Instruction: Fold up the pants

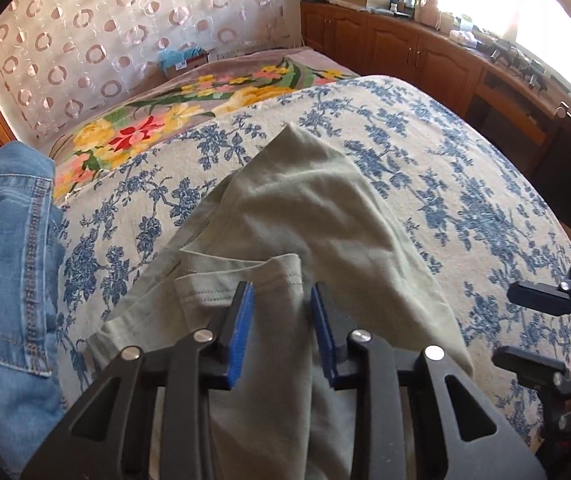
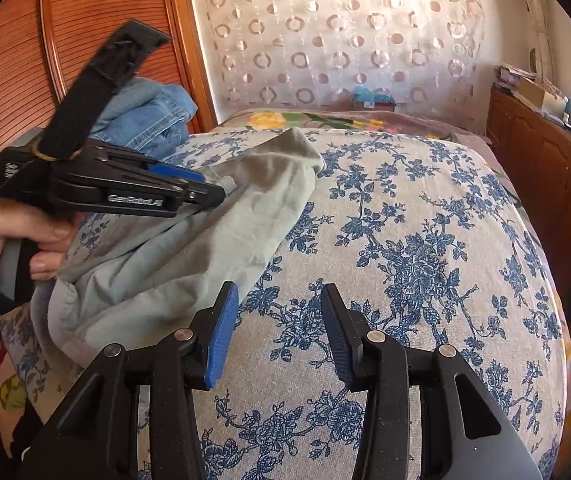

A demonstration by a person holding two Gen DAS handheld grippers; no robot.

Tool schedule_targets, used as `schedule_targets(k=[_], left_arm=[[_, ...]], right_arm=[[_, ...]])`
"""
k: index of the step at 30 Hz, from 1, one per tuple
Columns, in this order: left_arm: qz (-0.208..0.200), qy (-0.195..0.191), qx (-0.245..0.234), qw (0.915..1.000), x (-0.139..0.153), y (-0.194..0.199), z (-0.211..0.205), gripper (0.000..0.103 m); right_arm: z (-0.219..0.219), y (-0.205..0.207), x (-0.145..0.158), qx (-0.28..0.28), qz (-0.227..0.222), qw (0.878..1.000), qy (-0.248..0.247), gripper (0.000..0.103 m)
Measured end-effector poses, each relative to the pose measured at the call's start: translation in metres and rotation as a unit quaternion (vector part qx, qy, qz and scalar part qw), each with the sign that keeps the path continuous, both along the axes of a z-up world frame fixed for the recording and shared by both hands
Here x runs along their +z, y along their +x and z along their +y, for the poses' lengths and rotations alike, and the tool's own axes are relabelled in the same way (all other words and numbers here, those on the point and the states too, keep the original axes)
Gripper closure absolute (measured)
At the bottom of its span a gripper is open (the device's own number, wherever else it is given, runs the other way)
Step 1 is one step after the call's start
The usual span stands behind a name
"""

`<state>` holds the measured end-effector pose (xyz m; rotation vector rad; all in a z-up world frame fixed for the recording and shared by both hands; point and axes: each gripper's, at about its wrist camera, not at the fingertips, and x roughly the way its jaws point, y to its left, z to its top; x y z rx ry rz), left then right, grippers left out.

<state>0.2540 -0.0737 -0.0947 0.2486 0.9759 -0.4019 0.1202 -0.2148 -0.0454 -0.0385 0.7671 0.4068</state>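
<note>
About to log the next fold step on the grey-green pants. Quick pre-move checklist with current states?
1. Left gripper open over the grey-green pants: ok, fabric sits between its pads, which are apart.
2. Fabric actually clamped: not ok, no pinch yet.
3. Right gripper free: ok, open, holding nothing, over the blue floral bedspread beside the pants.
4. Pants flat: not ok, bunched and creased, hem folded over near the left gripper.
5. Landing area on the bedspread: ok, bare cloth right of the pants.
6. Denim jeans apart from the pants: cannot tell.

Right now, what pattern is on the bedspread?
Blue flowers on cream bedspread; the right wrist view shows it best.
</note>
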Motion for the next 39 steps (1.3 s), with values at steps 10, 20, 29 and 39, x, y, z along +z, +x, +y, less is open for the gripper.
schedule_targets(k=[10, 20, 29, 39], left_arm=[[-0.029, -0.015, 0.031, 0.999, 0.023, 0.002, 0.038, 0.103], [-0.068, 0.0, 0.083, 0.9942, 0.047, 0.0, 0.096, 0.103], [-0.087, -0.03, 0.101, 0.9906, 0.054, -0.014, 0.119, 0.102], [-0.102, -0.031, 0.073, 0.9916, 0.066, -0.046, 0.109, 0.09]], right_arm=[[0.004, -0.001, 0.0, 0.002, 0.001, 1.0, -0.002, 0.06], [0.003, 0.0, -0.001, 0.003, 0.002, 1.0, -0.003, 0.06], [0.003, 0.001, -0.001, 0.004, 0.003, 1.0, -0.004, 0.06], [0.004, 0.0, -0.001, 0.005, 0.003, 1.0, -0.005, 0.06]])
